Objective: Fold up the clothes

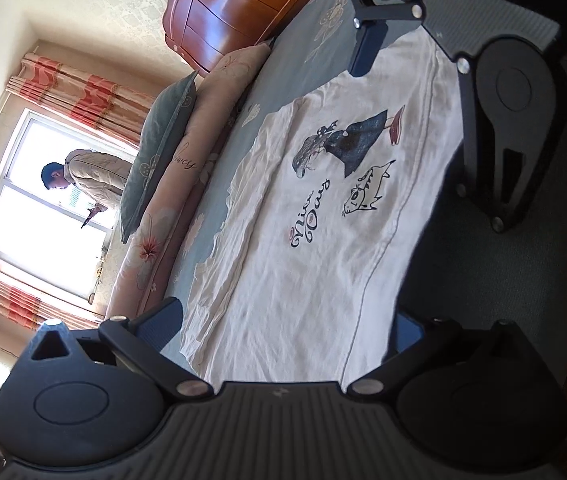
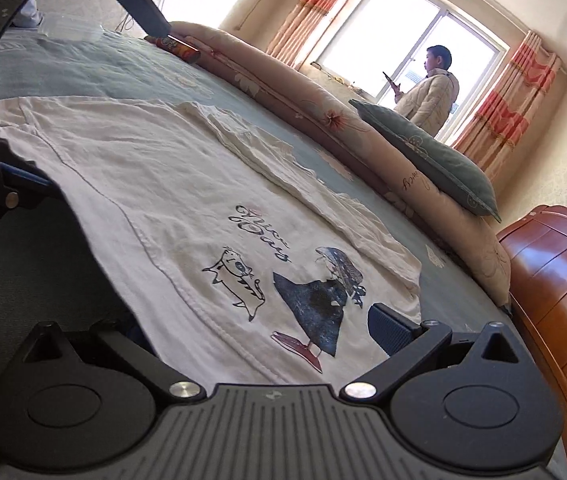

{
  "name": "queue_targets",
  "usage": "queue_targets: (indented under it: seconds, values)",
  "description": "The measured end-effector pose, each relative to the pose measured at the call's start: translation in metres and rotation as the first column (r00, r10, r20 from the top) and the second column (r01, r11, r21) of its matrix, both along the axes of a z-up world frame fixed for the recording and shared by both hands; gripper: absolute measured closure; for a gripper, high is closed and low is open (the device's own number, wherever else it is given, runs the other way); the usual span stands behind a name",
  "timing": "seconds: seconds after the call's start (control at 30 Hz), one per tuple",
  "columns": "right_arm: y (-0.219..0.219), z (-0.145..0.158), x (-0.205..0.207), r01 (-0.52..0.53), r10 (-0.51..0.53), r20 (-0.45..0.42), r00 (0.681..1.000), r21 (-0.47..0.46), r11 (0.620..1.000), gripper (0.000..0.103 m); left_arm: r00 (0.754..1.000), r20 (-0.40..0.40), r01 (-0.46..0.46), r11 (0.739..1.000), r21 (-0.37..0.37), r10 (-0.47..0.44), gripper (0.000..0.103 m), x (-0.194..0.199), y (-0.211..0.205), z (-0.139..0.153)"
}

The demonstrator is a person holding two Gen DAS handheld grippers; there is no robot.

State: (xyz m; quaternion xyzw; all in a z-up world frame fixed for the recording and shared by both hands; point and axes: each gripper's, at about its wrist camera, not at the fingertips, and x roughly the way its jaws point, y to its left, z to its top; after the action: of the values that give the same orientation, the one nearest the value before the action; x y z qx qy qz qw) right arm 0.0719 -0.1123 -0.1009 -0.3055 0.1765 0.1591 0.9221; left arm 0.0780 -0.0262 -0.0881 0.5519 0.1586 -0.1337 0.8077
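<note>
The left tool point(image 1: 283, 320) hangs with its jaws wide apart, one on each side of the near long edge of the white T-shirt point(image 1: 303, 260), gripping nothing. The shirt lies print-up on the bed point(image 1: 295, 40), its far side bunched in a wrinkled fold toward 10 o'clock in the left wrist view. The likeliest slip is closing on only the top layer of cloth, or on the blue cover along with it. The fold would then drag askew, because the edge drapes loosely over one finger. That bunched far side could also carry its creases into the fold if nobody smooths it. The right tool point(image 2: 255, 324) stands equally spread at the shirt's other end, near the printed figure. If the two lift unevenly, the cloth between them may sag or twist. In each view the finger beneath the shirt edge is mostly covered, so I cannot tell whether it touches the cloth from below. The dark area under that edge is unreadable. At 12 o'clock in the right wrist view a small reddish can-like thing point(image 2: 175, 46) is too blurred to name.
</note>
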Motion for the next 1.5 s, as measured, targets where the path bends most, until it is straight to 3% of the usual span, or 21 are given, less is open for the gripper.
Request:
queue_targets:
  seconds: [0.1, 0.3, 0.43, 0.5, 0.6, 0.67, 0.73, 0.83, 1.0, 1.07, 1.1, 1.13, 1.17, 1.2, 1.3, 1.4, 1.5]
  values:
    - [-0.006, 0.003, 0.001, 0.015, -0.016, 0.018, 1.0, 0.028, 0.999, 0.0, 1.0, 0.002, -0.008, 1.0, 0.004, 0.008, 0.0, 0.005, -0.004, -0.007]
    - [-0.004, -0.002, 0.004, 0.002, -0.002, 0.021, 1.0, -0.021, 1.0, 0.0, 0.999, -0.027, -0.031, 0.999, -0.01, 0.031, 0.001, 0.017, -0.011, -0.012]
    - [-0.012, -0.002, 0.003, 0.009, -0.008, 0.027, 1.0, -0.037, 0.999, 0.0, 0.999, 0.0, -0.052, 0.996, 0.065, 0.052, 0.001, 0.016, 0.006, -0.015]
    - [-0.016, -0.002, 0.002, 0.014, -0.012, 0.032, 0.999, -0.058, 0.998, 0.0, 0.997, -0.01, -0.071, 0.993, 0.098, 0.073, 0.004, 0.016, 0.019, -0.017]
    - [-0.02, -0.001, 0.0, 0.002, 0.003, 0.046, 0.999, -0.111, 0.994, 0.002, 0.994, -0.077, -0.072, 0.989, 0.131, 0.083, 0.027, 0.017, 0.031, -0.02]
    - [-0.018, 0.002, -0.003, -0.029, 0.036, 0.047, 0.998, -0.155, 0.988, 0.009, 0.99, -0.121, -0.059, 0.986, 0.155, 0.078, 0.045, 0.017, 0.035, -0.022]
    - [-0.016, 0.005, -0.001, -0.079, 0.08, 0.0, 0.997, -0.181, 0.98, 0.022, 0.989, -0.141, -0.021, 0.981, 0.193, 0.049, 0.053, 0.014, 0.035, -0.024]
    - [-0.014, 0.002, 0.003, -0.133, 0.124, -0.052, 0.991, -0.235, 0.963, 0.031, 0.988, -0.153, 0.018, 0.972, 0.235, 0.018, 0.054, 0.012, 0.037, -0.027]
    - [-0.018, 0.002, 0.008, -0.172, 0.152, -0.092, 0.984, -0.281, 0.944, 0.034, 0.984, -0.173, 0.003, 0.975, 0.222, 0.036, 0.056, 0.017, 0.052, -0.024]
    - [-0.02, 0.004, 0.009, -0.187, 0.162, -0.108, 0.981, -0.287, 0.94, 0.043, 0.981, -0.191, -0.003, 0.976, 0.217, 0.045, 0.068, 0.019, 0.056, -0.024]
    - [-0.019, 0.005, 0.009, -0.202, 0.174, -0.122, 0.977, -0.28, 0.939, 0.055, 0.977, -0.206, 0.0, 0.976, 0.216, 0.046, 0.074, 0.019, 0.057, -0.024]
    - [-0.018, 0.004, 0.009, -0.218, 0.185, -0.14, 0.973, -0.275, 0.936, 0.073, 0.974, -0.222, 0.003, 0.977, 0.215, 0.046, 0.087, 0.02, 0.057, -0.025]
    - [-0.016, 0.003, 0.008, -0.234, 0.198, -0.153, 0.968, -0.278, 0.932, 0.084, 0.972, -0.231, 0.008, 0.976, 0.218, 0.044, 0.097, 0.019, 0.057, -0.026]
    - [-0.014, 0.0, 0.006, -0.25, 0.211, -0.16, 0.964, -0.293, 0.923, 0.098, 0.972, -0.233, 0.016, 0.974, 0.228, 0.039, 0.099, 0.018, 0.056, -0.028]
    - [-0.01, -0.005, 0.0, -0.284, 0.24, -0.167, 0.956, -0.334, 0.899, 0.099, 0.973, -0.228, 0.021, 0.973, 0.229, 0.033, 0.101, 0.016, 0.058, -0.029]
    - [-0.012, 0.001, 0.002, -0.289, 0.244, -0.171, 0.955, -0.326, 0.9, 0.099, 0.978, -0.208, 0.017, 0.976, 0.218, 0.029, 0.101, 0.019, 0.059, -0.022]
    - [-0.01, 0.01, 0.0, -0.278, 0.248, -0.127, 0.96, -0.355, 0.892, 0.099, 0.984, -0.174, 0.014, 0.977, 0.214, 0.024, 0.1, 0.024, 0.058, -0.009]
